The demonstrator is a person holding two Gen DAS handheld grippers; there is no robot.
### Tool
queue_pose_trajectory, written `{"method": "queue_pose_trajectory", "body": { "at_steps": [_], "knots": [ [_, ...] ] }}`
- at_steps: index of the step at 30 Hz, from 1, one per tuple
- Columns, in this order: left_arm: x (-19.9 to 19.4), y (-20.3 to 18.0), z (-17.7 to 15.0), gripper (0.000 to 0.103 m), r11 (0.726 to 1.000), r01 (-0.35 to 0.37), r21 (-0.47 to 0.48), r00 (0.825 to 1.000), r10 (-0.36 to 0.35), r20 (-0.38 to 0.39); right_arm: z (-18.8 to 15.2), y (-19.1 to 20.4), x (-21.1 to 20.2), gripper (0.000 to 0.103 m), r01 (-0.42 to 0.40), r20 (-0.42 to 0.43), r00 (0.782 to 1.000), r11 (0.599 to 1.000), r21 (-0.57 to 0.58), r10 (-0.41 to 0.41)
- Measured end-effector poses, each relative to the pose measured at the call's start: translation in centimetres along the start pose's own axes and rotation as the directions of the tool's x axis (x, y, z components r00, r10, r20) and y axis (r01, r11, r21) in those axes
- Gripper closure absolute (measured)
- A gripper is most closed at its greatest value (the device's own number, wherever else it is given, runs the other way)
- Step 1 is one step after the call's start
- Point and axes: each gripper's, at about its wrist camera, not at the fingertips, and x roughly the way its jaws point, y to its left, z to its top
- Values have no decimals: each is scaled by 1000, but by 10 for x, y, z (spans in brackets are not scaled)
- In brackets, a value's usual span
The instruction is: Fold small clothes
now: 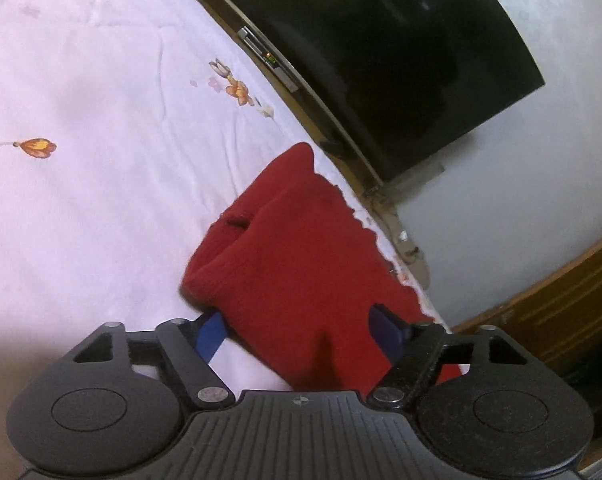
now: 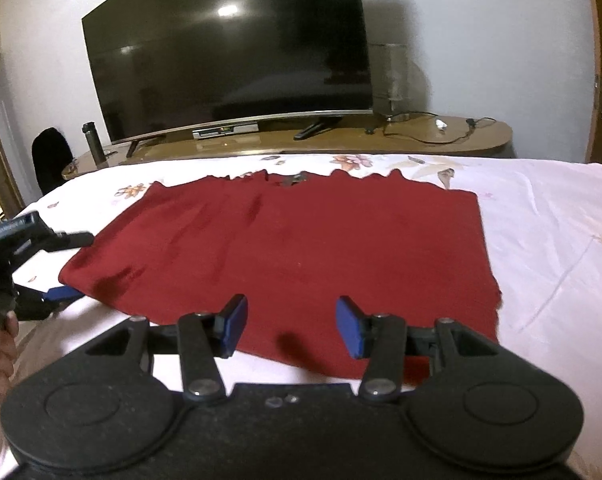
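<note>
A dark red garment [image 2: 293, 248] lies spread flat on the white floral bedsheet [image 2: 549, 232], its neckline toward the far edge. My right gripper [image 2: 291, 322] is open, hovering just above the garment's near hem, holding nothing. My left gripper [image 1: 301, 320] is open with its blue fingers astride the garment's [image 1: 297, 248] left edge, where the cloth bunches up between the jaws. The left gripper also shows in the right wrist view [image 2: 67, 266], at the garment's left corner, held by a hand.
A large black TV [image 2: 229, 48] stands on a wooden console [image 2: 421, 140] beyond the bed's far edge, with a set-top box [image 2: 225, 131], cables and a dark bottle [image 2: 93, 142]. A dark chair [image 2: 51, 156] is at the far left. A wooden cabinet [image 1: 573, 304] stands right.
</note>
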Motion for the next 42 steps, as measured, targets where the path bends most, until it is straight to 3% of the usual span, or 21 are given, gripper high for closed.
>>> {"method": "queue_pose_trajectory", "body": {
  "at_steps": [2, 4, 6, 8, 9, 11, 16, 19, 24, 30, 32, 33, 35, 36, 39, 42],
  "knots": [
    [3, 1, 5, 34, 1000, -3, -19, 1000, 3, 7, 3, 1, 5, 55, -3, 1, 1000, 1000, 6, 3],
    [9, 3, 10, 48, 999, -9, -35, 1000, 10, 9, 7, 2, 12, 56, 2, 0, 1000, 1000, 17, -2],
    [15, 7, 12, 81, 999, -40, -32, 999, 41, 10, 12, 3, 21, 59, 7, 8, 1000, 1000, 23, -7],
    [18, 18, 13, 89, 998, -34, -60, 999, 34, 9, 19, 6, 33, 72, 2, 10, 1000, 1000, 24, -2],
    [18, 20, 15, 90, 997, -20, -70, 1000, 21, 5, 23, 8, 40, 79, -2, 8, 1000, 1000, 18, 2],
    [18, 19, 16, 90, 998, -14, -54, 1000, 14, -4, 31, 16, 53, 84, -8, 11, 1000, 1000, 1, 8],
    [16, 17, 18, 92, 999, 8, -34, 1000, -8, 11, 45, 40, 84, 88, -45, 12, 999, 998, -53, 46],
    [13, 17, 20, 93, 1000, 18, -4, 1000, -18, 24, 36, 48, 115, 95, 54, -97, 993, 991, -124, -66],
    [13, 18, 23, 94, 1000, 21, 14, 1000, -21, 17, 30, 57, 108, 94, 80, -63, 994, 977, -199, -94],
    [21, 19, 30, 94, 999, 33, 5, 999, -33, -16, 26, 52, 111, 90, 49, -61, 996, 983, -179, -61],
    [18, 12, 33, 94, 997, 72, 26, 997, -72, -5, 27, 47, 113, 90, 37, -60, 997, 987, -154, -47],
    [15, 3, 36, 94, 994, 100, 41, 995, -100, -3, 28, 42, 113, 90, 24, -59, 998, 993, -119, -31],
    [11, -32, 42, 94, 977, 142, 158, 990, -144, 0, 26, 31, 112, 90, -4, -52, 999, 999, -45, 2],
    [11, -52, 44, 94, 963, 172, 208, 985, -173, -11, 24, 28, 111, 90, -14, -47, 999, 1000, -19, 13],
    [23, -116, 42, 94, 896, 324, 305, 946, -309, -99, 22, 17, 107, 90, -48, -40, 998, 997, 64, 50],
    [47, -172, 20, 94, 813, 478, 331, 876, -418, -239, 23, -13, 100, 96, -119, -37, 990, 958, 260, 133]
  ]
}}
